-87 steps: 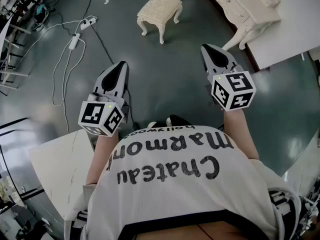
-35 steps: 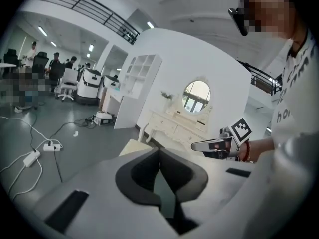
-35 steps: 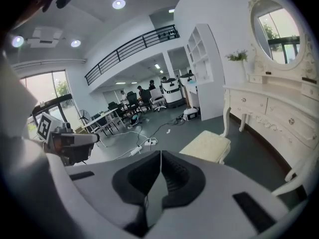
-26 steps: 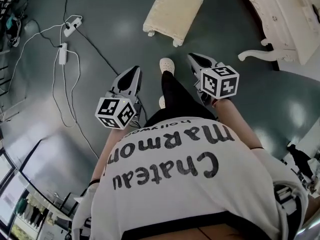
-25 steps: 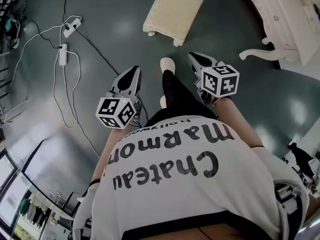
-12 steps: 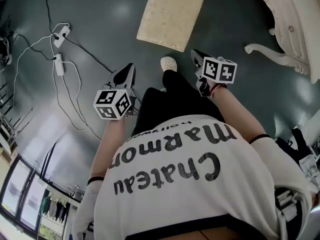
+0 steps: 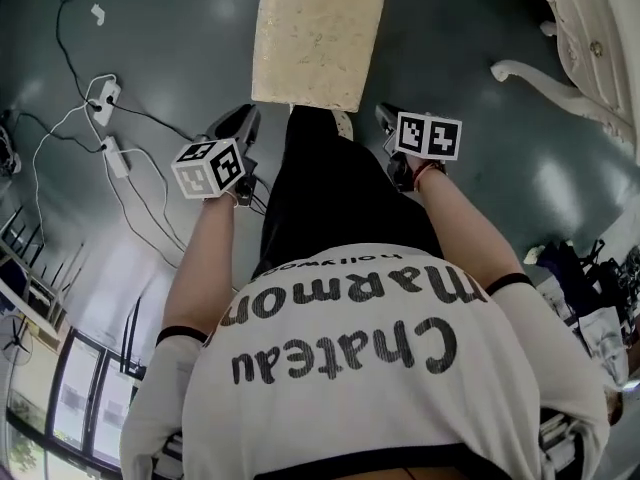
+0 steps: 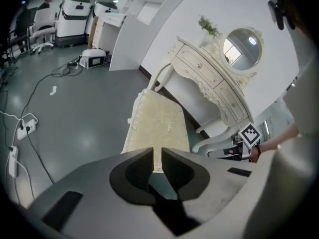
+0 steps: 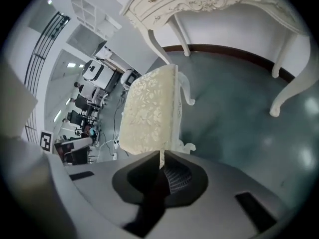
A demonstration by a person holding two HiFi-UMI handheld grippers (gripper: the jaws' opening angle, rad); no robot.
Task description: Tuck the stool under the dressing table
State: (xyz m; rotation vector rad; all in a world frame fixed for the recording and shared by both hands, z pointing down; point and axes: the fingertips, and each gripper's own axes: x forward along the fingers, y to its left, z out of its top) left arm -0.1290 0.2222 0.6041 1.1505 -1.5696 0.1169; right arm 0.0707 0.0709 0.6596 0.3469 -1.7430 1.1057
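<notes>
While left claw [image 8: 157, 154] and right claw [image 9: 162, 158] hang closed — empty — stool [image 7: 318, 38] stands near.

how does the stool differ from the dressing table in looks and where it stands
The stool is low, with a padded, patterned seat; the dressing table is taller, with knobbed drawers and a round mirror on top. The stool's legs are short and curled; the dressing table's are long and curved. The stool stands out on the open floor; the dressing table stands against the wall. Both are cream-white and ornate.
</notes>
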